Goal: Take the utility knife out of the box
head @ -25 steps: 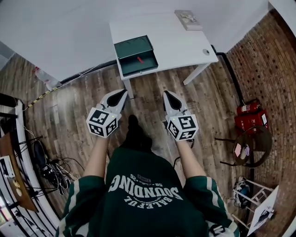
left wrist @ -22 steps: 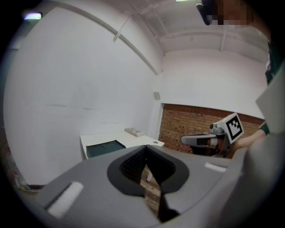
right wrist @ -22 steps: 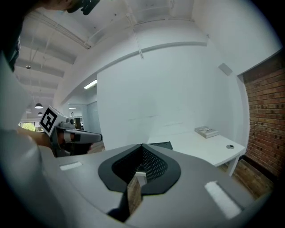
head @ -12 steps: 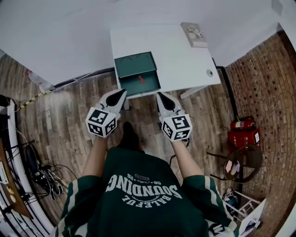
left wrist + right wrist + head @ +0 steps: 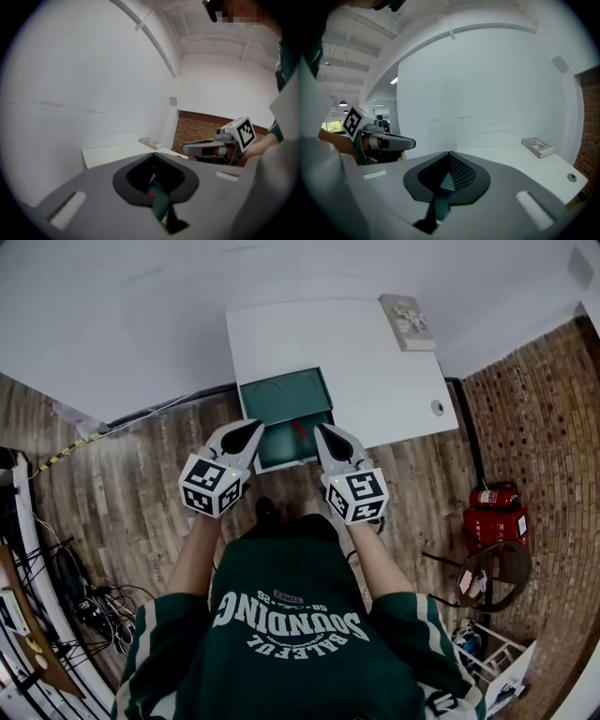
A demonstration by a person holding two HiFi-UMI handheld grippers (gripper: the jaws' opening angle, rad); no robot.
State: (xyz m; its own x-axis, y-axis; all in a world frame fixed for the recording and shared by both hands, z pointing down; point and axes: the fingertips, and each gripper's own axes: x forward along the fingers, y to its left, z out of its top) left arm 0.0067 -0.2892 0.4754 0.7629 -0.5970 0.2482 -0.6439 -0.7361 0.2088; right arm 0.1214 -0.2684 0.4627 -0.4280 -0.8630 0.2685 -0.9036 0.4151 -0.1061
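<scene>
A dark green box [image 5: 281, 397] lies open on the white table [image 5: 375, 381], its lid folded flat behind it. A small red utility knife [image 5: 300, 428] rests inside the front half. My left gripper [image 5: 251, 428] hovers at the box's front left corner, and my right gripper [image 5: 323, 433] at its front right, close to the knife. Both are shut and hold nothing. In the left gripper view the box [image 5: 159, 202] and the red knife [image 5: 152, 195] show through the gap below the joined jaws. The right gripper view shows only a strip of the green box [image 5: 443, 185].
A book [image 5: 409, 321] lies at the table's far right corner and a round cable hole [image 5: 437, 407] near its right edge. On the wooden floor, a red fire extinguisher [image 5: 487, 496] and a round stool [image 5: 492, 573] stand to the right, with tangled cables [image 5: 94, 606] to the left.
The person has stepped up to the table. Both grippers moved forward from over the floor to the box's front edge, still shut.
</scene>
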